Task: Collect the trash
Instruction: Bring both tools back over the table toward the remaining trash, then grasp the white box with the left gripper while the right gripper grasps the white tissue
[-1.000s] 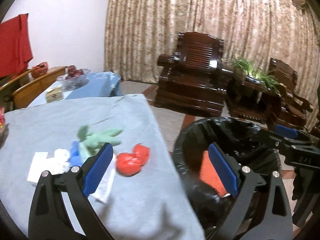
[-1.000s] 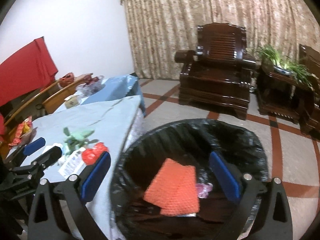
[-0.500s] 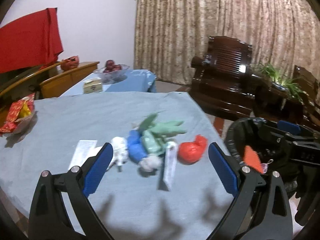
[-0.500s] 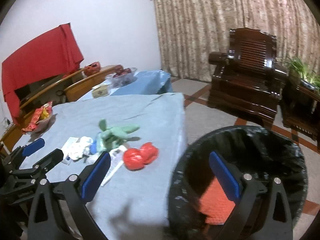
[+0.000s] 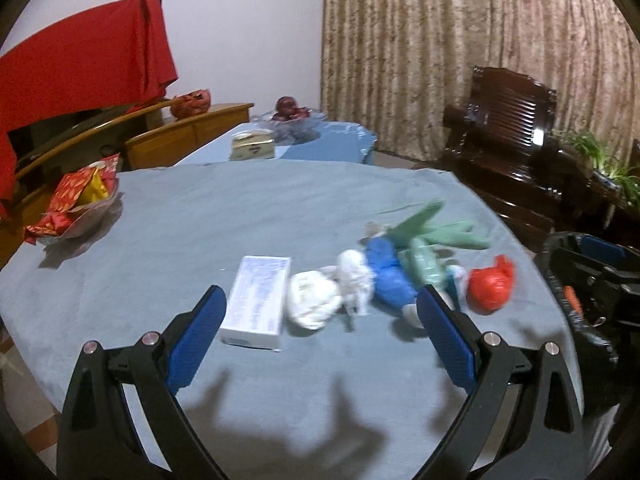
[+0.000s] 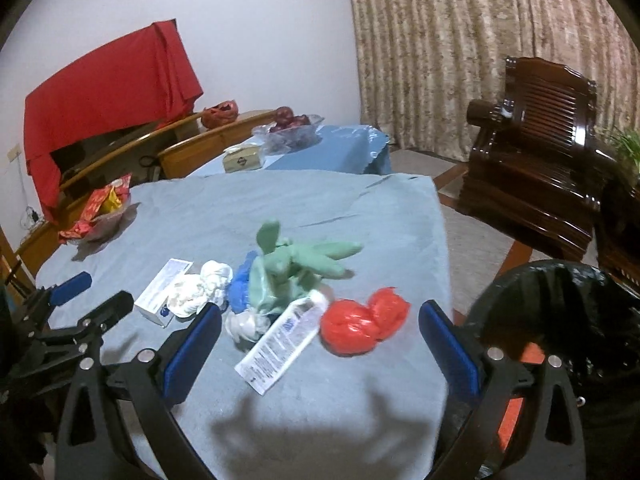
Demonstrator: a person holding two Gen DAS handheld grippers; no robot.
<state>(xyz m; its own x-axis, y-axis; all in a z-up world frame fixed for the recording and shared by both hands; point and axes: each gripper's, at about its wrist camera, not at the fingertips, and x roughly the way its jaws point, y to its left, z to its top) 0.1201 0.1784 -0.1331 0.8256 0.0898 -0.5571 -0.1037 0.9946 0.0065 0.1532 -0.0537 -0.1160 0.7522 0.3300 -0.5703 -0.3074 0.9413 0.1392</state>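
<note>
— So, what are you seeing from the left gripper [image 5: 322,334]?

— Its jaws are spread wide and hold nothing. I have it hovering over the near edge of the worktop [image 5: 208,236], which is covered in a grey-blue cloth. Between the fingers, toward twelve o'clock, the trash lies in a row: a white box [image 5: 258,302] at about eleven, crumpled white tissue [image 5: 314,300] touching its right side, then a blue wad [image 5: 388,276], a green glove [image 5: 436,236] and a red plastic bag [image 5: 490,288] out at two o'clock. The picture is blurred there, so I can't tell fine detail.

— And the right gripper [image 6: 320,346]?

— Spread as well, empty. From its camera the red plastic bag [image 6: 362,322] sits between the fingers at about one o'clock, just beside a flat white printed packet [image 6: 282,342] at eleven. The green glove [image 6: 304,260] lies beyond them at twelve.

— Where's the bin?

— The bin [image 6: 560,320], lined with a black bag, stands off the worktop's right edge, at three o'clock in the right view. Something orange [image 6: 530,354] shows inside it, behind the right finger. The left gripper [image 6: 68,316] shows at nine o'clock.
</note>
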